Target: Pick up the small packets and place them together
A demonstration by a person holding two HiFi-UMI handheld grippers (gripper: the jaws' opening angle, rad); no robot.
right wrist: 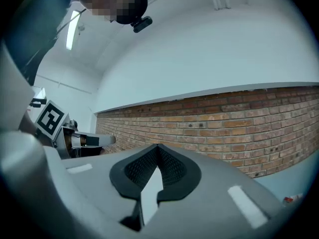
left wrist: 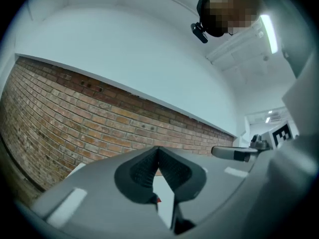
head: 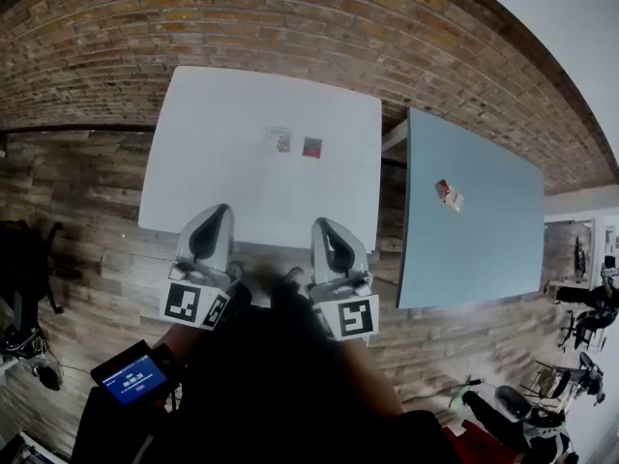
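Note:
Two small packets lie side by side near the middle of the white table: a pale packet and a red packet. A third small packet lies on the blue-grey table to the right. My left gripper and my right gripper hover level over the white table's near edge, both shut with nothing between the jaws. In the left gripper view the fingertips meet in front of the brick wall. The right gripper view shows the same closed tips, and a sliver of a packet at far right.
A brick wall runs behind both tables. A narrow gap separates the white table from the blue-grey one. Wooden floor surrounds them. A handheld screen sits by the person's body at lower left, and dark equipment stands at far right.

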